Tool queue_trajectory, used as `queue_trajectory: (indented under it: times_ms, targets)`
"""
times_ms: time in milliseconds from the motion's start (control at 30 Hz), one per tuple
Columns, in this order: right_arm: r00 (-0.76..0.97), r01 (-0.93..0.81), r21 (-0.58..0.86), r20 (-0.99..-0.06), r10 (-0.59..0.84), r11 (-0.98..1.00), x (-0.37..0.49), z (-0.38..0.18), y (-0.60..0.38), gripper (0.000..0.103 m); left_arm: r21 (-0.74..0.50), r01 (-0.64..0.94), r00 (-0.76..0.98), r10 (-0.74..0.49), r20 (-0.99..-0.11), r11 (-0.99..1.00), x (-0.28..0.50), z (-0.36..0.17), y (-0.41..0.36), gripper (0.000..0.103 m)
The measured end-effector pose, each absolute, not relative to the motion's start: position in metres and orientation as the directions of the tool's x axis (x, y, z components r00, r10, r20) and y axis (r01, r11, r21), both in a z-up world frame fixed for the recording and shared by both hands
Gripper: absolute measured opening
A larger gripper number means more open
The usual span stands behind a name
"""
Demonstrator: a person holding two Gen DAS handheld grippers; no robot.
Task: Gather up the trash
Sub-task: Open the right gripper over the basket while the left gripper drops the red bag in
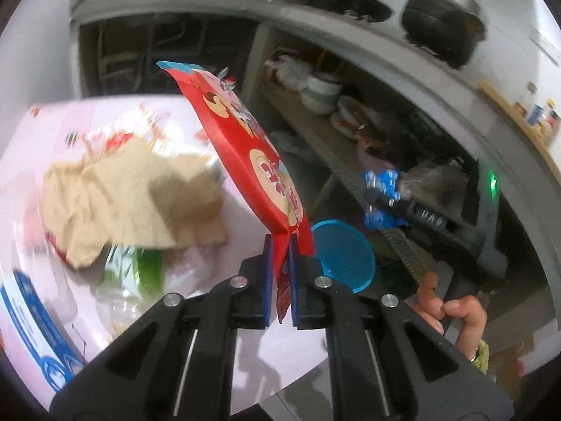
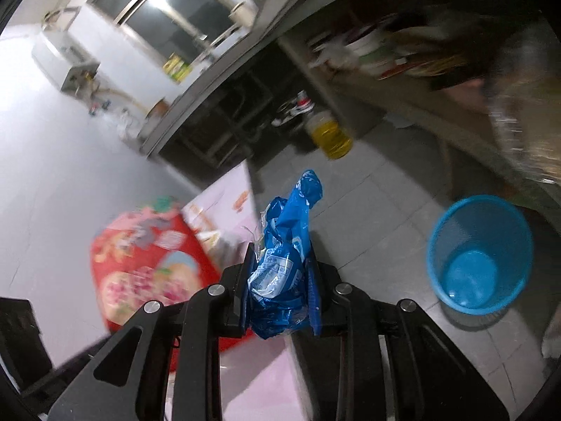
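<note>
The left gripper [image 1: 280,245] is clamping the bottom edge of a red snack wrapper [image 1: 245,151], which is standing up and leaning away to the left above the pink table [image 1: 245,333]. Crumpled brown paper [image 1: 133,193] is lying on that table beside a green-labelled plastic bottle [image 1: 140,273]. The right gripper [image 2: 280,259] is squeezing a crumpled blue plastic wrapper [image 2: 284,256] between its fingers, the wrapper's twisted end sticking up past the tips. A blue wastebasket [image 2: 480,256] is standing on the tiled floor [image 2: 378,210] to the right, well apart from both wrappers.
</note>
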State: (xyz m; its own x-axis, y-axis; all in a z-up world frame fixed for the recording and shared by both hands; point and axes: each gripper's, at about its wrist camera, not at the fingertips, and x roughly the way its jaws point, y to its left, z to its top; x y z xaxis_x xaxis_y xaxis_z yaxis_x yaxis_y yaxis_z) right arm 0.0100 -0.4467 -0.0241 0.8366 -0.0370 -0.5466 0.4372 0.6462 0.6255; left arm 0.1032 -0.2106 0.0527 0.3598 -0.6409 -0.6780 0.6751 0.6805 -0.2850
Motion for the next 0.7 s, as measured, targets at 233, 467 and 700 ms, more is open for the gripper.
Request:
queue_trajectory:
  times_ms: [233, 467, 700]
  targets:
    - [0.784, 0.603, 0.677, -0.602, -0.154, 0.421, -0.069, -0.084, -0.502, 0.025, -0.3, 0.774, 0.171, -0.641, -0.748, 0.558, 0.1, 0.053, -0.293, 0.006]
    - [0.735, 0.674, 0.735, -0.659, -0.159, 0.075, -0.108, -0.196, -0.534, 0.025, -0.187, 0.847, 0.054, -0.43, -0.901, 0.498, 0.105, -0.023, -0.416, 0.006]
    - [0.751, 0.613, 0.766, -0.641, -0.156, -0.196, -0.103, -0.29, -0.555, 0.025, -0.095, 0.88, 0.044, -0.278, -0.96, 0.465, 0.113, -0.096, -0.501, 0.006]
